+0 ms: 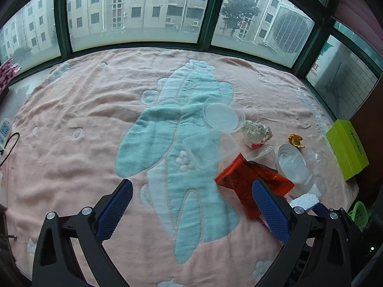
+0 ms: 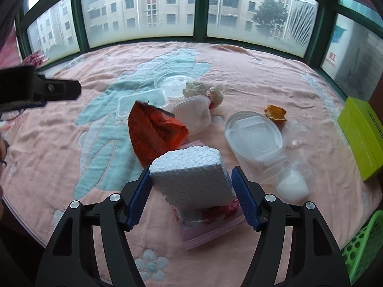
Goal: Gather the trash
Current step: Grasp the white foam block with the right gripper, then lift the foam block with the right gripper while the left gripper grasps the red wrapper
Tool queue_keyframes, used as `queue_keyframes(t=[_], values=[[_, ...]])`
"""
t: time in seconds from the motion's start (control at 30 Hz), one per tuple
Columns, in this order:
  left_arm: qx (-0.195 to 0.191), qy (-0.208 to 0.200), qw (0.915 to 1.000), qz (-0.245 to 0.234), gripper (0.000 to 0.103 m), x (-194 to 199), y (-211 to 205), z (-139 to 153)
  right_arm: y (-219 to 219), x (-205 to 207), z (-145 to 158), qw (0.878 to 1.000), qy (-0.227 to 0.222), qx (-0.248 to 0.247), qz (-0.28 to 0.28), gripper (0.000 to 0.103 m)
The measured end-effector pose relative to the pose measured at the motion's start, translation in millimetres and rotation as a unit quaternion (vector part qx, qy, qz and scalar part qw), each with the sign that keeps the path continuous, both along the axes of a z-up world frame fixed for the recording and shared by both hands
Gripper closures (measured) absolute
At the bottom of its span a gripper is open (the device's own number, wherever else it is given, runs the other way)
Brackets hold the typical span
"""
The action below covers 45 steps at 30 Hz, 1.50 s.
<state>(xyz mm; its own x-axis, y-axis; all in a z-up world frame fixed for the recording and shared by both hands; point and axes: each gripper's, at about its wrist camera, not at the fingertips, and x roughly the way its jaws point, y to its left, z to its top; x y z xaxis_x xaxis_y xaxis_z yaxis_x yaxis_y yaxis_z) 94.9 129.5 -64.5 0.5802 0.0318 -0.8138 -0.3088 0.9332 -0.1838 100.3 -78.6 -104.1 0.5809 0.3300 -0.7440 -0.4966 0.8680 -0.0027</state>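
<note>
1. A big pink blanket (image 1: 71,110) with a blue-green bunny picture (image 1: 167,129) covers the bed.
2. Windows with a dark green frame (image 1: 205,24) stand behind the blanket.
3. A yellow-green box (image 1: 347,148) sits at the blanket's right edge.
4. A white power strip (image 1: 3,131) lies at the blanket's left edge.

Bare blanket (image 1: 71,124) left of trash heap (image 1: 253,153)

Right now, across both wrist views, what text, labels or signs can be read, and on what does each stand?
"工" with letters beneath, seemingly "ONG": window sign, partly cut off.
Orange wrapper: dense small print, unreadable.
Green box: dark strip label, too small to read.
Clear lid: embossed mark, unreadable.
</note>
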Motion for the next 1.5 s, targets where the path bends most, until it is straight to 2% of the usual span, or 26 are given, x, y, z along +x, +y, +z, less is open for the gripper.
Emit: queue_keyframes(t=[0.13,0.23,0.33,0.5,0.77,0.87,0.97,1.13,1.23,1.3,1.5], values=[[-0.032,0.014,0.9994,-0.006,0.006,13.4,-17.6,-6.6,-22.4,-2.8,13.1,0.999,-0.002,0.022,-0.024,0.036],[-0.074,0.032,0.9968,0.002,0.006,26.1,-25.3,-15.3,-41.0,-5.8,20.0,0.998,-0.003,0.033,-0.045,0.036],[-0.112,0.052,0.9921,0.018,0.006,38.7,-29.6,-27.0,-63.6,-8.9,24.5,0.997,-0.001,0.046,-0.069,0.036],[-0.156,0.076,0.9837,0.048,0.006,55.2,-33.6,-43.8,-92.7,-14.8,23.6,0.994,0.004,0.057,-0.098,0.036],[-0.165,0.103,0.9769,0.088,0.006,77.8,-43.1,-58.1,-119.7,-19.7,18.1,0.990,0.015,0.073,-0.122,0.036],[-0.155,0.114,0.9755,0.107,0.006,84.4,-43.8,-62.8,-126.1,-19.4,16.5,0.989,0.019,0.077,-0.128,0.036],[-0.170,0.129,0.9689,0.125,0.006,88.2,-41.3,-72.8,-132.4,-19.4,15.0,0.988,0.021,0.079,-0.134,0.036],[-0.178,0.141,0.9642,0.137,0.007,87.3,-42.8,-82.7,-142.6,-20.1,12.8,0.986,0.027,0.082,-0.144,0.036],[-0.195,0.133,0.9624,0.135,0.017,82.2,-42.0,-83.8,-147.7,-23.1,14.7,0.985,0.026,0.084,-0.151,0.036],[-0.213,0.125,0.9604,0.130,0.031,78.3,-41.9,-82.9,-151.5,-25.3,15.9,0.984,0.025,0.086,-0.155,0.036],[-0.216,0.101,0.9652,0.108,0.047,64.4,-46.9,-70.2,-163.9,-31.9,20.8,0.981,0.020,0.093,-0.172,0.036]])
